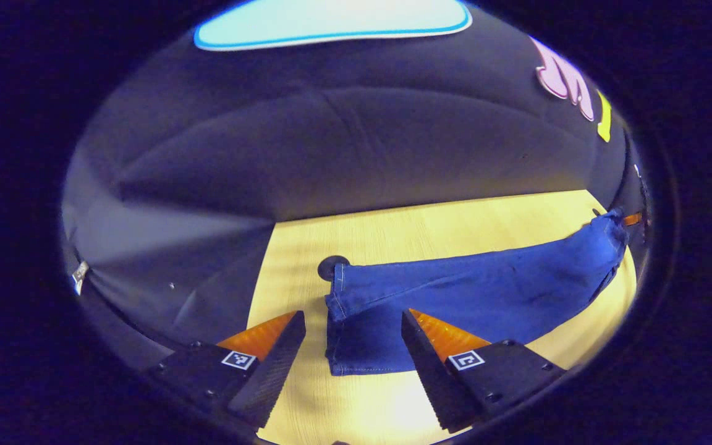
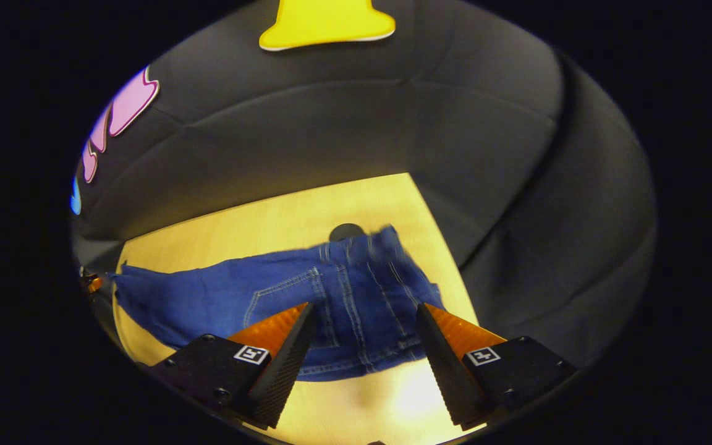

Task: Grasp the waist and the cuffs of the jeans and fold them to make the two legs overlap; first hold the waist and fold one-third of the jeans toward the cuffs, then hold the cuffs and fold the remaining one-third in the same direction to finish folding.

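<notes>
Jeans [image 1: 467, 290] flat on table [image 1: 306, 395]; left claw [image 1: 352, 352] agape over cuffs, right claw [image 2: 365, 346] agape, seemingly above waist.

Dim booth, warm overhead light; glare patch on pale wooden tabletop [image 2: 405, 395] near the lens. Heavy fisheye bending at edges. Blue denim jeans [image 2: 356, 284] waist motion-blurred.

the left gripper view looks down from close above at the cuff end of the blue denim jeans [image 1: 455, 290] on the pale wooden table [image 1: 430, 222]. the right gripper view looks down at their waist end [image 2: 356, 290]. both share the table [image 2: 257, 228] and booth wall.
</notes>
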`<move>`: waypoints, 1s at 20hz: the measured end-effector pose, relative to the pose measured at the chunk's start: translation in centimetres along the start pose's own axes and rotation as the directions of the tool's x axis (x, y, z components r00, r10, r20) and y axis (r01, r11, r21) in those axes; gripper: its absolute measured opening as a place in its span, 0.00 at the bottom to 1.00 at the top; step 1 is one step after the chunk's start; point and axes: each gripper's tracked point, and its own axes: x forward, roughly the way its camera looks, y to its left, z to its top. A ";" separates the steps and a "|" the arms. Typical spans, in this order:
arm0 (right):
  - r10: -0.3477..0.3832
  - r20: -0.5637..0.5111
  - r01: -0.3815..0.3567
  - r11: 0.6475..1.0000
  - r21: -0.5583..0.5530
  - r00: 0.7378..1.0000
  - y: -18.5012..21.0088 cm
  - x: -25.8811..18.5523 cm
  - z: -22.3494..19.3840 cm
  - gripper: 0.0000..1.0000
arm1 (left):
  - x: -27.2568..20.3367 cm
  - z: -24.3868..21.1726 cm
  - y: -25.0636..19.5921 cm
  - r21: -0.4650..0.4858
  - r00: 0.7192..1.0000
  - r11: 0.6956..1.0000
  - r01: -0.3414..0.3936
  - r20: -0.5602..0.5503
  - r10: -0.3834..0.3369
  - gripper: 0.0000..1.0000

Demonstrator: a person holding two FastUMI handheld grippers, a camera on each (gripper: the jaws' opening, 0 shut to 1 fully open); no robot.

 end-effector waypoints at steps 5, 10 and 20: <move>-0.078 0.098 0.072 0.996 0.059 0.992 0.2 -1.5 -2.6 0.99 | -6.6 -0.9 -6.6 -0.045 0.992 0.999 0.001 0.127 0.004 0.98; -0.162 0.117 0.136 0.969 0.206 0.980 -2.5 -0.1 -4.3 0.99 | -11.4 -1.6 -11.3 -0.096 0.983 0.995 0.021 0.184 -0.003 0.99; -0.251 0.156 0.180 0.913 0.366 0.955 -4.3 5.2 -4.6 0.99 | -12.6 -2.0 -17.1 -0.070 0.983 0.990 0.120 0.145 -0.109 0.99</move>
